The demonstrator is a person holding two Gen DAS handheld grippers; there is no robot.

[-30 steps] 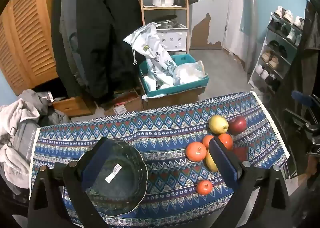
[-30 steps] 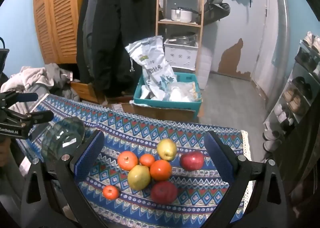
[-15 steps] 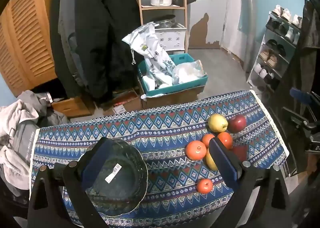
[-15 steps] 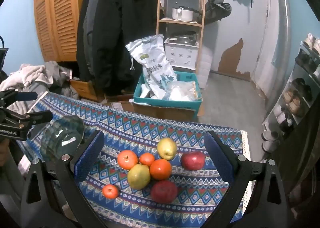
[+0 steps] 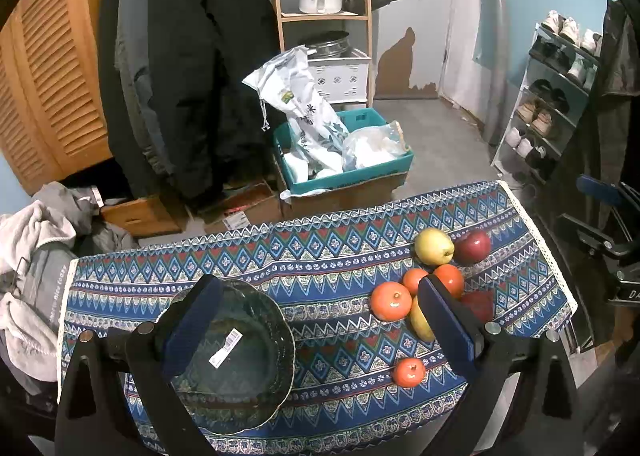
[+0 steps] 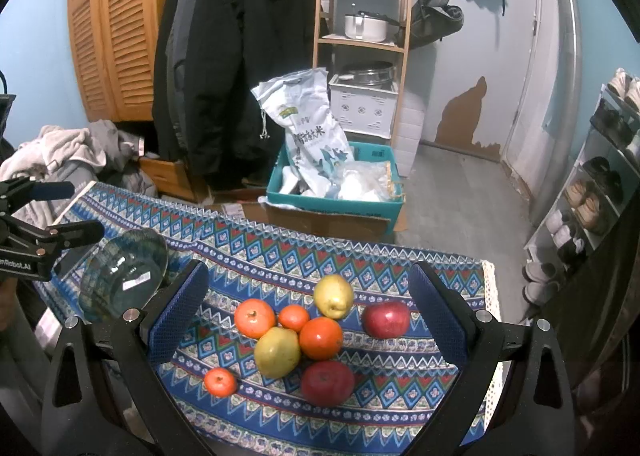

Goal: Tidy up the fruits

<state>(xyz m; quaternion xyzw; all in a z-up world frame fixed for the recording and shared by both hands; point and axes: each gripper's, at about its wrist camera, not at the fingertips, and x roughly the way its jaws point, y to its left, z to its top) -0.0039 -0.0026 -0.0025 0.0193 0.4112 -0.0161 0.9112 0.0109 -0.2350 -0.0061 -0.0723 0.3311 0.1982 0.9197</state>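
Both wide open and holding nothing, the right hand-held gripper [image 6: 304, 312] hung over the clustered fruits [image 6: 308, 330] and the left hand-held gripper [image 5: 316, 320] by the glass bowl [image 5: 236, 356] on the worktop [image 5: 320, 256], so picking had yet to begin; next, probably, closing on one fruit.

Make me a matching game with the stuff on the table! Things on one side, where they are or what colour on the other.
Things:
1. glass bowl
2. smallest orange fruit
3. red apple near the cloth's right edge
4. left hand-held gripper

Matches:
A. dark red, set apart from the cluster
B. open, empty, above the table
C. see-through, with a white sticker
D. alone at the front, nearest the camera

Pairs: 1-C, 2-D, 3-A, 4-B
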